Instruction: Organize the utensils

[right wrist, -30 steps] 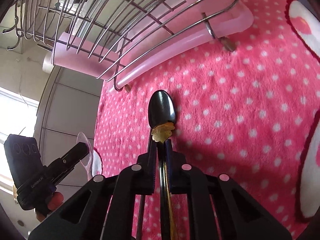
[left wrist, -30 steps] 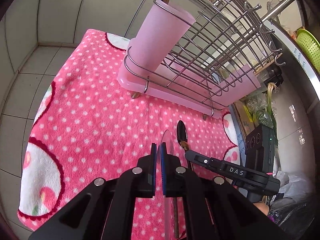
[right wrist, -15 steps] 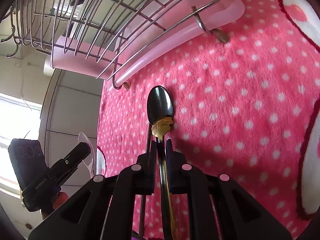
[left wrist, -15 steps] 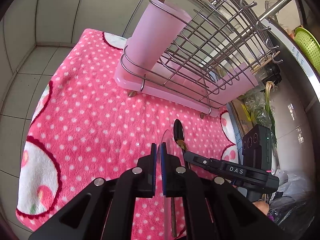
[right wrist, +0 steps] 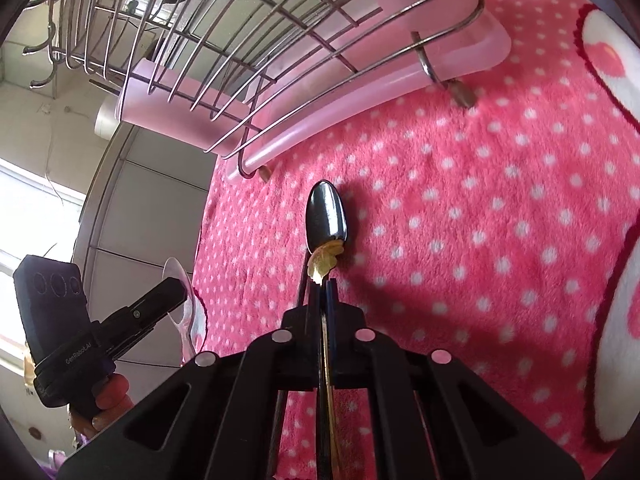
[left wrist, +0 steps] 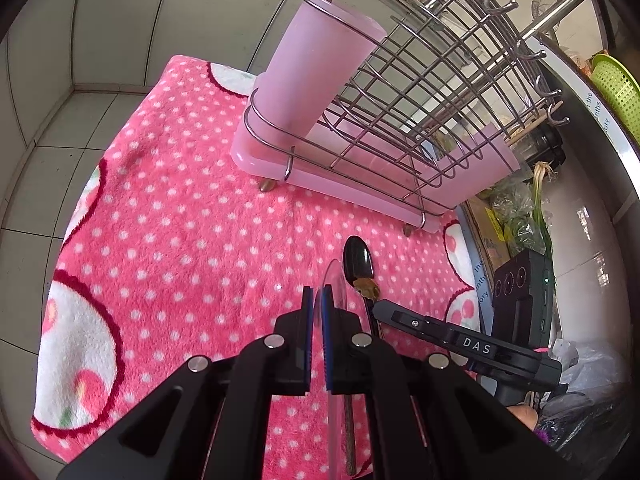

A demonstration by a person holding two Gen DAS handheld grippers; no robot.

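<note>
My left gripper (left wrist: 316, 300) is shut on a clear plastic spoon (left wrist: 334, 284), whose bowl sticks out past the fingertips; it also shows in the right wrist view (right wrist: 182, 280). My right gripper (right wrist: 322, 286) is shut on a dark metal spoon (right wrist: 326, 216) with a gold ornament at its neck; its bowl hovers just over the pink dotted towel (right wrist: 480, 220). In the left wrist view that dark spoon (left wrist: 358, 260) sits just right of my left fingertips. The wire drying rack (left wrist: 420, 100) with a pink utensil cup (left wrist: 316, 68) stands beyond both.
The rack rests on a pink drip tray (left wrist: 340, 184) on the towel (left wrist: 180, 220). Wooden handles stick out of the cup. Tiled walls lie left and behind. A green basket (left wrist: 616, 88), bagged greens and a counter edge are at the right.
Both grippers have drawn back and up slightly from the rack, each still holding its spoon. The rack looks a little farther off in both views.
</note>
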